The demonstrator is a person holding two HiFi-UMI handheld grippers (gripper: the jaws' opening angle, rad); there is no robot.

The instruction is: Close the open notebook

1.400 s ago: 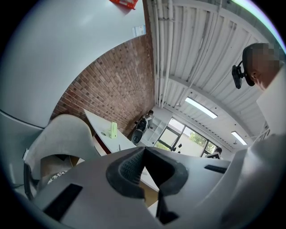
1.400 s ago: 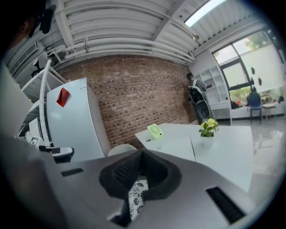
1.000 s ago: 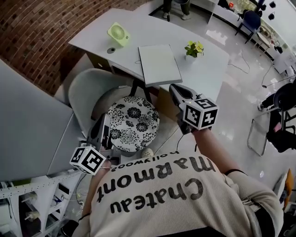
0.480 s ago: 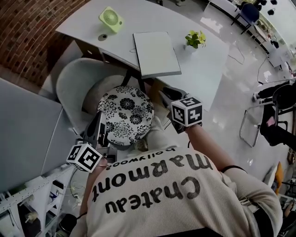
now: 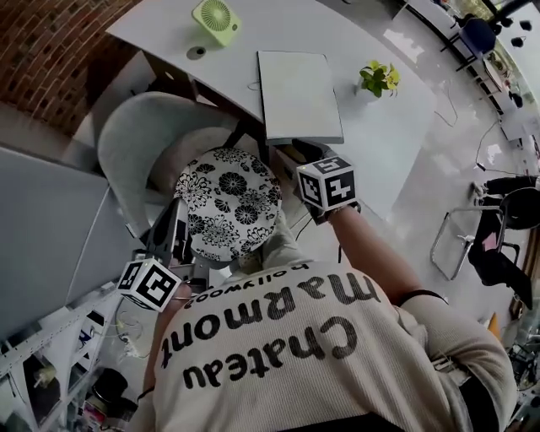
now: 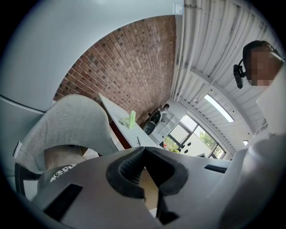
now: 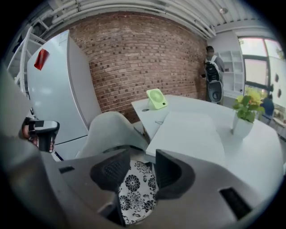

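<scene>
The notebook [image 5: 299,94] lies flat at the near edge of the white desk [image 5: 396,143], between the green fan [image 5: 216,17] and the potted plant [image 5: 380,78]; it looks like one pale slab, though I can't be sure its cover is down. The right gripper [image 5: 293,153] hangs just off the notebook's near right corner, jaws slightly spread and empty. The left gripper [image 6: 144,150] is low beside the flowered chair cushion [image 5: 226,202], its jaws pressed together at the tips.

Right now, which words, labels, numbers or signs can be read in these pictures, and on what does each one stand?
"Chateau Marmont": large print on the person's shirt, upside down in the head view.
"Hollywood": smaller print on the same shirt, nearer the chair.
Left marker cube and right marker cube: square patterns only, no words.
Notebook and green fan: no print that can be read.
</scene>
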